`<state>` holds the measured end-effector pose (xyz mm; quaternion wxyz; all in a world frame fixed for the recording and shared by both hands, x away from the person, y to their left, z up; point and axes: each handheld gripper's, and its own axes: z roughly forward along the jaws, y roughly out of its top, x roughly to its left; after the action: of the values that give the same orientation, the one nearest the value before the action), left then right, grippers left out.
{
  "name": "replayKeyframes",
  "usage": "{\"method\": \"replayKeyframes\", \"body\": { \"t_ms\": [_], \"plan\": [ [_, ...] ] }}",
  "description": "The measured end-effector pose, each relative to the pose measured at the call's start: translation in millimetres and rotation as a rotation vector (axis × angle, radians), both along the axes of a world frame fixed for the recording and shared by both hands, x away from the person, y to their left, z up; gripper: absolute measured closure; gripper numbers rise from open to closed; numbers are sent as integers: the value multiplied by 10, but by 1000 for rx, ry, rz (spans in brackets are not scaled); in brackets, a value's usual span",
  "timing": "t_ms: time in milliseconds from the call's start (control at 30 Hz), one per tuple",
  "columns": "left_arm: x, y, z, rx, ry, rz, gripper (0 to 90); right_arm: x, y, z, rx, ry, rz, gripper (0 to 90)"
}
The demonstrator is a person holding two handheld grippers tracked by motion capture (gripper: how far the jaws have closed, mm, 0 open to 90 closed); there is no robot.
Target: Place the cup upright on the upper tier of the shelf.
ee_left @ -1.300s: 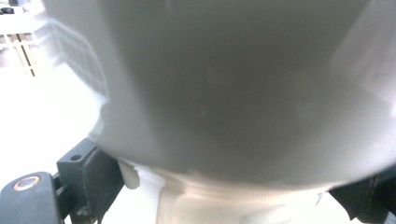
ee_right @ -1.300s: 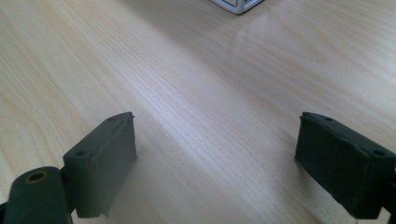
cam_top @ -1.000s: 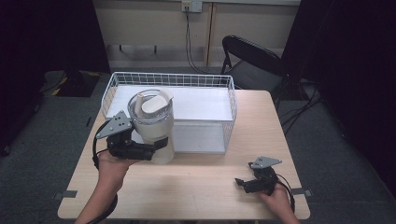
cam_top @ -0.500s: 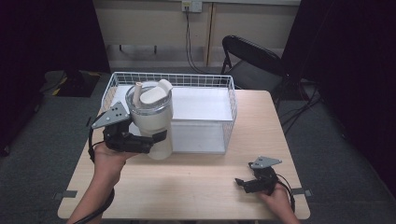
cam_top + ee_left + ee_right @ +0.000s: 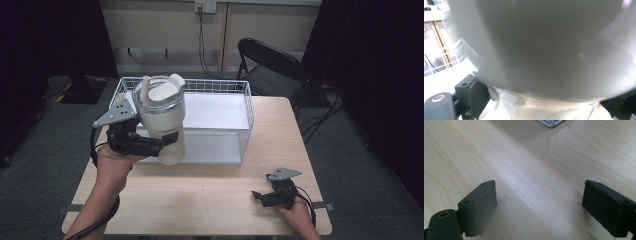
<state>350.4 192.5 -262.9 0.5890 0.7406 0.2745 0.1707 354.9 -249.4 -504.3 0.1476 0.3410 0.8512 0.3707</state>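
A smooth, rounded white tumbler (image 5: 161, 122) is clamped by the left gripper (image 5: 150, 145) over the wire basket's (image 5: 240, 90) left edge; the right gripper's (image 5: 260, 196) blocky jaws are held apart above the pale wooden table (image 5: 210, 200).

Counted on site: one tumbler (image 5: 162, 122), fitted with one lid (image 5: 159, 94) and one straw (image 5: 145, 86); one wire basket (image 5: 246, 107); one table (image 5: 200, 195); one folding chair (image 5: 267, 60); two grippers, left gripper (image 5: 165, 141) and right gripper (image 5: 256, 195); one wall outlet (image 5: 206, 6).
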Motion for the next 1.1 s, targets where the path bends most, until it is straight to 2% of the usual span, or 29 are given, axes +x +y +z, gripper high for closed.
{"method": "replayKeyframes", "body": {
  "t_ms": [200, 433, 600, 1100],
  "plan": [
    [17, -5, 87, -10, 5, -3, 96, 0, 0, 0, 0, 0, 0, 117],
    [23, -12, 189, 4, -1, -7, 96, 0, 0, 0, 0, 0, 0, 117],
    [43, -23, 246, -4, 2, -4, 96, 0, 0, 0, 0, 0, 0, 117],
    [143, -83, 496, -6, -20, 12, 96, 0, -1, 1, -2, 0, 0, 117]
  ]
}}
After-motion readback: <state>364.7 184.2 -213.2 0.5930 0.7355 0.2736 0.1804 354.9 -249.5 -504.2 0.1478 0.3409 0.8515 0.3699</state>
